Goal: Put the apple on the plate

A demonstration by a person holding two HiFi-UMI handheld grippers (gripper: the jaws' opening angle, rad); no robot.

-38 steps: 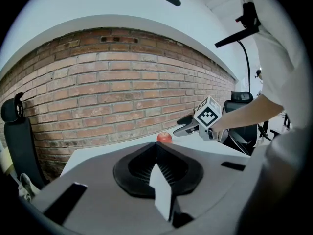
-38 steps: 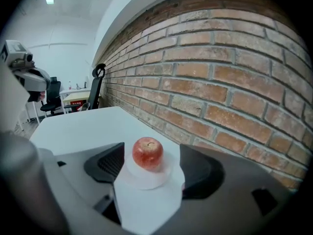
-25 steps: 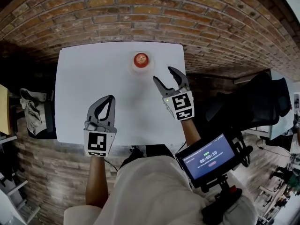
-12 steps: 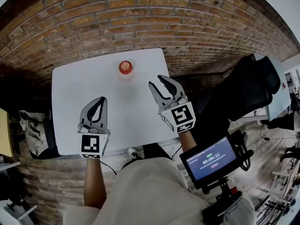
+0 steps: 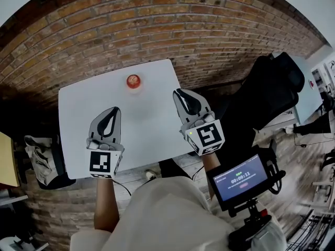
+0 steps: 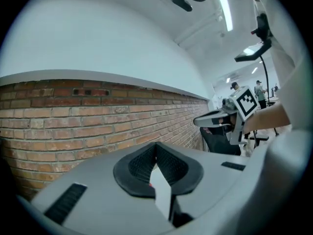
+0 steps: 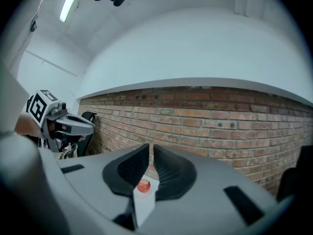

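Head view: apple (image 5: 133, 80) sits at the far edge of the white table (image 5: 78, 114), seemingly already on a small pale plate (image 5: 142, 86) (rim is faint, so not certain). Both grippers are well apart from it, on the person's side of the table. Left gripper (image 5: 115, 110) has its jaws together & is empty; right gripper (image 5: 178, 92) has jaws all but together, also empty.

Left gripper view: jaws meet at the tips w/ nothing between; only a sliver of table shows behind them; brick wall beyond.

Right gripper view: jaws have just been closing & stand nearly closed, w/ a thin slit left and nothing in it; the apple shows small & far off through that slit.

Handling, as a judgement: firm, round, smooth-skinned fruit, prob. of moderate weight; it will roll if nudged, may slip if pinched near the top, & could bruise under a hard squeeze. Best hold is across its widest middle, one pad on each side, w/ gentle pressure.
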